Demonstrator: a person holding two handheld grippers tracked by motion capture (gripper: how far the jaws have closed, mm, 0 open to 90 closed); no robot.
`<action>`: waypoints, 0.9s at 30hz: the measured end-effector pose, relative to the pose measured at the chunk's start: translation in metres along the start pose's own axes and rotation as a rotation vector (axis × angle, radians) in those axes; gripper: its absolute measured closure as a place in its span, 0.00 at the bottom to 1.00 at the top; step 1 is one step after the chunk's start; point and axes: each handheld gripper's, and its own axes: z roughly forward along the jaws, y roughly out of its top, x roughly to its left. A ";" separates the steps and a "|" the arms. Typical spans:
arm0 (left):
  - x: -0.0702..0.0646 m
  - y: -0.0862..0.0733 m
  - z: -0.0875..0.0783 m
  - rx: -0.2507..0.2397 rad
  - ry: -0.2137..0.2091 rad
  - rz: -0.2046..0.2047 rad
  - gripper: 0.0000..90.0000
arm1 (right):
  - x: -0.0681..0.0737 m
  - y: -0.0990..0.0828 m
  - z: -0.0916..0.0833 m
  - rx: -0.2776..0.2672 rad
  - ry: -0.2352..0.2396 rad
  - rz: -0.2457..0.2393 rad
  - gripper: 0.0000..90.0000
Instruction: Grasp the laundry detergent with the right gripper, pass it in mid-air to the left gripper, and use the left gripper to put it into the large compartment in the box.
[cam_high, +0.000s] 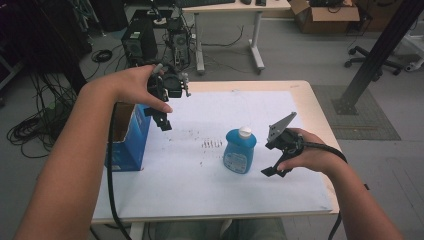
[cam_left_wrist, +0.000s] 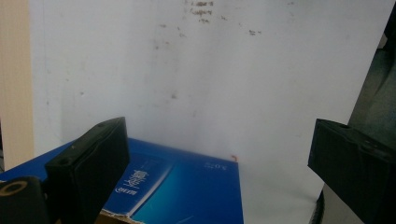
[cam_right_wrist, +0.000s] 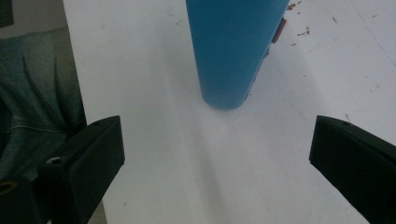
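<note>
A blue bottle (cam_high: 240, 150) with a white cap stands upright near the middle of the white-covered table (cam_high: 200, 190). My right gripper (cam_high: 272, 159) is just to its right, low over the table, open and holding nothing. In the right gripper view the bottle's base (cam_right_wrist: 231, 56) stands a short way ahead of the spread jaws. My left gripper (cam_high: 162, 117) is held up above the table's left side, open and pointing down beside an open blue cardboard box (cam_high: 131, 137). The left gripper view shows the box's blue side (cam_left_wrist: 182, 186) below the spread jaws.
Small brown specks (cam_high: 211, 144) mark the white sheet left of the bottle. Beyond the far edge are computer towers (cam_high: 140, 42), cables and a white desk (cam_high: 230, 10). A black metal post (cam_high: 372, 55) rises at the right.
</note>
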 end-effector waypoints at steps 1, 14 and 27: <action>0.000 0.000 0.000 0.000 0.000 0.000 0.06 | 0.000 0.000 0.000 0.000 0.000 0.000 0.03; 0.000 0.000 0.002 0.001 -0.006 -0.002 0.06 | 0.002 -0.010 0.020 -0.094 -0.029 0.026 0.03; 0.001 0.000 0.002 0.004 -0.007 -0.007 0.06 | 0.001 -0.014 0.033 -0.157 -0.045 0.037 0.03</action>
